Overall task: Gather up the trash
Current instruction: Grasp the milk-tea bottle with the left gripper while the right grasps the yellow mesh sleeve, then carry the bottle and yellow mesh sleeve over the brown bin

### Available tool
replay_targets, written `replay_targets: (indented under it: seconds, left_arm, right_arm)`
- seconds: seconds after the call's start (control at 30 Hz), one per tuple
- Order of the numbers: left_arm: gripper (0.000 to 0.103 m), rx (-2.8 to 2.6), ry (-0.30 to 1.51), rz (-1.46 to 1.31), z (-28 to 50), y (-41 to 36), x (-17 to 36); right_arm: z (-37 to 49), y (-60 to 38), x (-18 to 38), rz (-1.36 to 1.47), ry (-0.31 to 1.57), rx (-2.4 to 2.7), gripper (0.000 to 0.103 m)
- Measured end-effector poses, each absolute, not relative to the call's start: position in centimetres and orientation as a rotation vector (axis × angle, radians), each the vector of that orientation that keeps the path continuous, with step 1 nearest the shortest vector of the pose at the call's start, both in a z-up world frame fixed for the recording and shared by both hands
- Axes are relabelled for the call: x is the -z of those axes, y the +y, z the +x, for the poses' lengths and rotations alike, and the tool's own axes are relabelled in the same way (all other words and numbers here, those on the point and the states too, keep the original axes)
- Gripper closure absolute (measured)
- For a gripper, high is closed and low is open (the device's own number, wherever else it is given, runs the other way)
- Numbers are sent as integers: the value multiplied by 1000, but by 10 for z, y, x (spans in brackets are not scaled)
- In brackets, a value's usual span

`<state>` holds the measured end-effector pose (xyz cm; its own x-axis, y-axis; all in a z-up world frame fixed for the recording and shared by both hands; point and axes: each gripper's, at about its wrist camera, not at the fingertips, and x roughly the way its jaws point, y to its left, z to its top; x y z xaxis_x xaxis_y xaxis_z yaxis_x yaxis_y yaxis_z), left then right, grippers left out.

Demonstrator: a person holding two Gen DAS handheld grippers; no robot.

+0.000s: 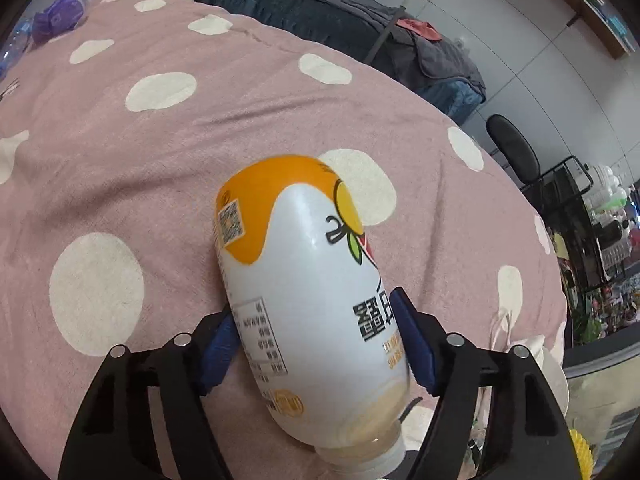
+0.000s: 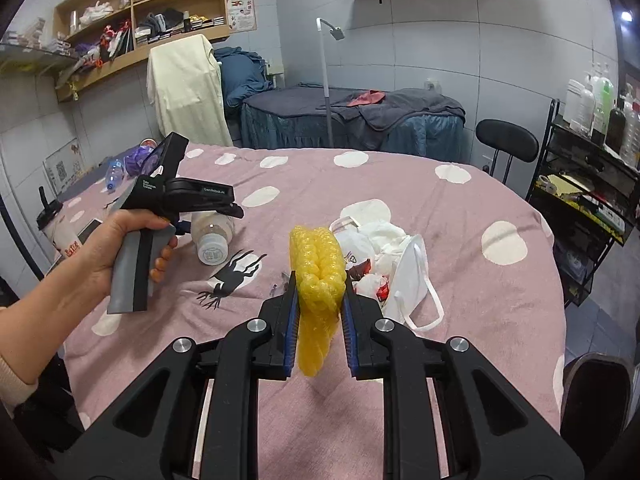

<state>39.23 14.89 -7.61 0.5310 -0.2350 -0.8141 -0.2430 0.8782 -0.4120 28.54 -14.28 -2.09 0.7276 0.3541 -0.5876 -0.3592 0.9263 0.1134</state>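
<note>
Landmark: the white-and-orange drink bottle [image 1: 304, 300] lying on its side on the pink dotted cloth [image 1: 160, 168] that covers the surface.

Far left of the bottle, near the cloth's edge: a lidded cup with a straw [image 2: 54, 226], and beyond it a crushed clear bottle [image 2: 114, 174] beside a purple wrapper [image 2: 138, 160], all apparently awaiting collection.

At the bottle: the left gripper [image 1: 316, 344], held by a hand [image 2: 120, 248], straddles the body, one blue pad [image 1: 218, 350] on each flank. The pads meet the label or stand a hair off it; a firm hold cannot be confirmed. The cap [image 2: 212, 250] points back towards the person, so the fingers cross the widest, stiffest part.

Right of the bottle: the right gripper [image 2: 320, 308], fingers narrowed, pinches a folded yellow bubble wrap [image 2: 318, 276] and carries it clear of the cloth. The soft sheet is squeezed mid-fold, which keeps it bunched.

Further right: a white bag with red scraps [image 2: 372, 256] and a face mask [image 2: 412, 280] lie in a heap.
</note>
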Motion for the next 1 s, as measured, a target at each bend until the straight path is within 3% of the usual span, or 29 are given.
replay_targets:
  seconds: [0.33, 0.73, 1.0]
  left_arm:
    - [38, 123, 960, -519, 352, 139, 65]
    - [40, 175, 658, -361, 259, 98, -1]
    - [40, 261, 580, -315, 219, 56, -9]
  right_arm:
    - [266, -174, 16, 70, 638, -375, 83]
    - [236, -206, 17, 153, 615, -352, 83]
    - [211, -238, 20, 195, 607, -305, 83]
